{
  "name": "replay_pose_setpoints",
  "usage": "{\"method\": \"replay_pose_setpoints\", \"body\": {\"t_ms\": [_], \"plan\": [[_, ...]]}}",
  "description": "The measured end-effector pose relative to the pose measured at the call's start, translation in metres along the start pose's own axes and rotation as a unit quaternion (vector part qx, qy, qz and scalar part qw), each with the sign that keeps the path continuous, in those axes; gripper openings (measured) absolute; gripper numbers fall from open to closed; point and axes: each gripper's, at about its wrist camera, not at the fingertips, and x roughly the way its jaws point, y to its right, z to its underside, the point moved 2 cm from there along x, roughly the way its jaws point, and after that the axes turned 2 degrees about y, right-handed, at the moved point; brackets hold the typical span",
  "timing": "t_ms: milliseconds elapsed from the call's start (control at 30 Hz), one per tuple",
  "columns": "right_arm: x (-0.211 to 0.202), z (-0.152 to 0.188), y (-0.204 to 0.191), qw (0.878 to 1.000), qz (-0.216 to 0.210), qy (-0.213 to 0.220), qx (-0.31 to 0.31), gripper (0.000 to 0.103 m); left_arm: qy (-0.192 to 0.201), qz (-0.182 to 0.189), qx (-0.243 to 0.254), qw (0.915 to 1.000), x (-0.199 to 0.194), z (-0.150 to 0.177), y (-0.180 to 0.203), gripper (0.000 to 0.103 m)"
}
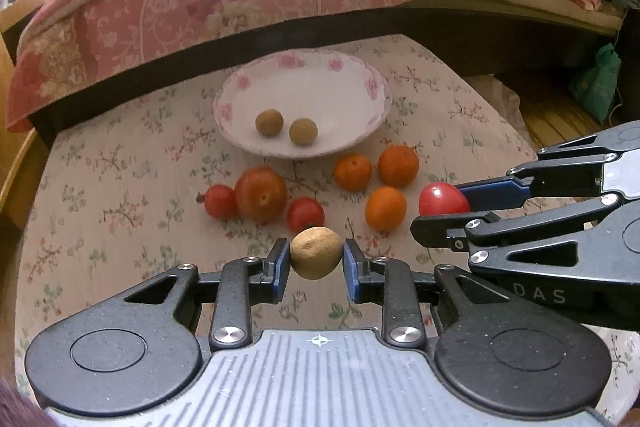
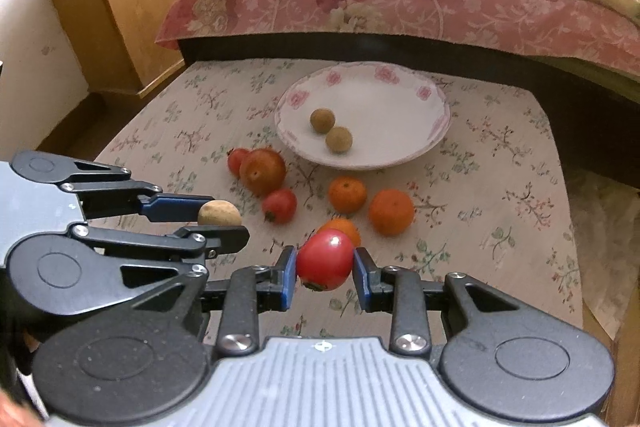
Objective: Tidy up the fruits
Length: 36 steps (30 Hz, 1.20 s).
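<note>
My left gripper (image 1: 316,259) jaws clench a light, hard-shelled longan (image 1: 316,253) across its middle; my right gripper (image 2: 325,267) jaws squeeze a soft, slippery tomato (image 2: 325,259).

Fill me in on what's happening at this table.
A person is sorting fruit with two handheld grippers. The left gripper has its jaws shut on a small tan-brown fruit, and the right gripper holds a red tomato. The white floral plate already contains two small tan fruits. Three oranges, two more tomatoes and a larger reddish fruit lie on the floral cloth.
</note>
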Motion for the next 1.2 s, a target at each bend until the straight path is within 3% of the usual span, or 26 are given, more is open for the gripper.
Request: {"method": "replay_pose_setpoints", "body": {"t_ms": [400, 1200], "plan": [[0.015, -0.034, 0.017, 1.000, 0.010, 0.025, 0.012, 0.032, 0.017, -0.009, -0.004, 0.9998, 0.016, -0.037, -0.011, 0.035], [0.071, -0.069, 0.046, 1.000, 0.013, 0.022, -0.001, 0.032, 0.000, -0.014, -0.015, 0.9998, 0.073, -0.069, -0.032, 0.035]]}}
